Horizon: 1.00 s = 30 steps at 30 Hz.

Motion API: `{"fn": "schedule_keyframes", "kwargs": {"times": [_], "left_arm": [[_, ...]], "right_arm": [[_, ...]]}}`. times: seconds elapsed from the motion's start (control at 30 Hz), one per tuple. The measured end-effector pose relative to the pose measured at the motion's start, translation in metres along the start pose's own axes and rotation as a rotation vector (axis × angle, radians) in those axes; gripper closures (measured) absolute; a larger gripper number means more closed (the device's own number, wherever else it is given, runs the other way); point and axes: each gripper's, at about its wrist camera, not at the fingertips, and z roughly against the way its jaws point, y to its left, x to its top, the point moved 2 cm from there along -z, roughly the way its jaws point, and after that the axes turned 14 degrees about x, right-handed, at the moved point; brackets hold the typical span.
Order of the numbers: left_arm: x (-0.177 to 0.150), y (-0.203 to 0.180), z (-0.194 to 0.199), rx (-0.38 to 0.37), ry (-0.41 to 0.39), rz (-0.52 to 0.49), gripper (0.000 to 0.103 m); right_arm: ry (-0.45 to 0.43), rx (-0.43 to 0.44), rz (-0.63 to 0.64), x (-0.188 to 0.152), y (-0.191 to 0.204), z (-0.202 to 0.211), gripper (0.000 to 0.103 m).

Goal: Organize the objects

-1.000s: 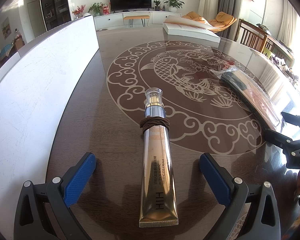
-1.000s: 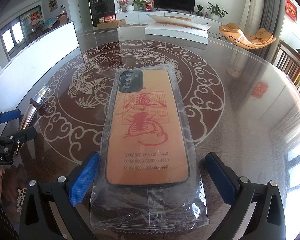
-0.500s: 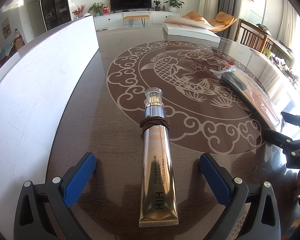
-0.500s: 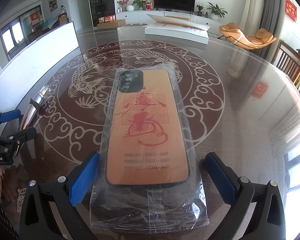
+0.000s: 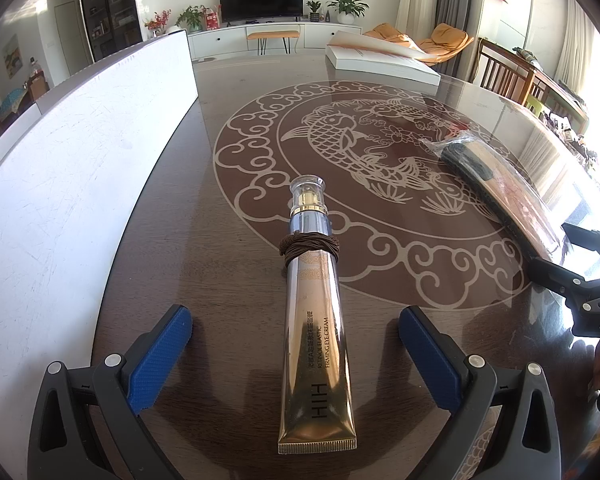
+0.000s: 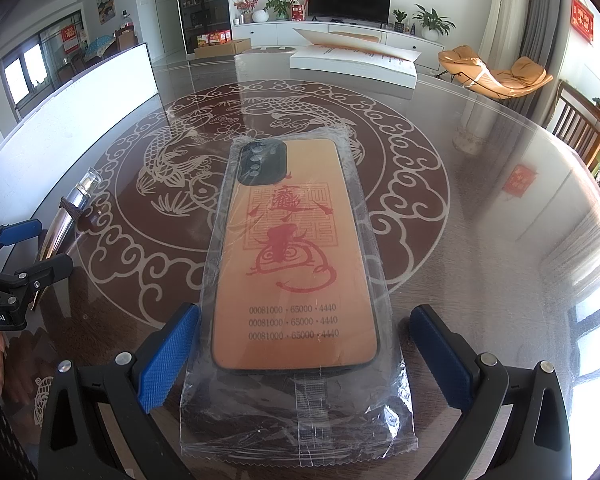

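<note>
From the left wrist view, the left tongs (image 5: 296, 356) stand spread wide, grasping nothing, with a gold cream tube (image 5: 316, 344) lying flat on the counter (image 5: 172, 240) between the blue pads (image 5: 160, 356) and touching neither. The tube's crimped end points toward the camera and its clear cap points away, onto the pale ring of the fish medallion (image 5: 380, 160); a brown cord (image 5: 310, 245) is wound around its neck. A long white panel (image 5: 80, 168) stands upright along the left counter edge, close to the left pad, so free room lies mostly to the right and ahead. Far back a flat white box (image 5: 380, 64) sits on the counter with its lid raised; what it holds cannot be seen. At the right, the bagged phone case (image 5: 500, 188) lies near the other tool. From the right wrist view, the right tongs (image 6: 304, 356) are likewise released and spread, the pads straddling the near end of a clear plastic bag (image 6: 300, 420) that contains an orange phone case (image 6: 296, 260) with red print and a dark camera block at its far end. The bag lies flat on the medallion, its crinkled sealed edge nearest the camera. The glossy counter stretches bare to the right, out to its curved rim. The tube (image 6: 70, 212) and the left tool's fingers show at the left edge.
</note>
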Motion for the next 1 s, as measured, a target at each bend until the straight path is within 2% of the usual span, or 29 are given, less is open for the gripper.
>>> {"fn": "schedule_keyframes", "kwargs": {"times": [0.13, 0.27, 0.33, 0.4, 0.47, 0.5, 0.53, 0.57, 0.6, 0.67, 0.83, 1.0], "left_arm": [[0.001, 0.002, 0.0, -0.017, 0.01, -0.024, 0.0], [0.004, 0.007, 0.002, -0.093, 0.06, -0.107, 0.0], [0.007, 0.012, 0.002, -0.127, 0.074, -0.082, 0.0], [0.009, 0.017, 0.001, -0.129, 0.071, -0.051, 0.001], [0.01, 0.017, 0.002, -0.079, 0.037, -0.055, 0.016], [0.01, 0.016, 0.003, -0.044, 0.015, -0.069, 0.031], [0.01, 0.016, 0.005, -0.054, -0.009, -0.073, 0.052], [0.009, 0.017, 0.007, -0.051, -0.027, -0.073, 0.064], [0.01, 0.019, 0.007, -0.039, -0.037, -0.072, 0.077], [0.006, 0.028, 0.009, -0.058, -0.047, -0.038, 0.078], [-0.019, 0.05, 0.031, -0.12, -0.106, 0.087, 0.078], [-0.034, 0.073, 0.08, -0.182, -0.185, 0.204, 0.078]], "right_arm": [[0.001, 0.0, -0.001, 0.0, 0.0, 0.0, 0.0], [0.017, 0.008, 0.003, 0.002, -0.001, -0.001, 0.0], [0.077, 0.018, 0.001, 0.008, -0.002, -0.004, 0.0], [0.187, 0.019, -0.023, 0.019, -0.004, -0.011, 0.0], [0.28, 0.024, -0.065, 0.034, -0.006, -0.02, 0.0], [0.311, 0.03, -0.073, 0.041, -0.006, -0.025, 0.0], [0.332, 0.035, -0.07, 0.047, -0.005, -0.031, 0.0], [0.335, 0.043, -0.058, 0.052, -0.003, -0.035, 0.0], [0.329, 0.036, -0.038, 0.056, 0.0, -0.037, 0.005], [0.294, 0.034, -0.012, 0.061, 0.007, -0.033, 0.027], [0.243, 0.086, -0.042, 0.047, 0.015, -0.015, 0.028], [0.175, 0.163, -0.037, 0.041, 0.031, 0.026, 0.028]]}}
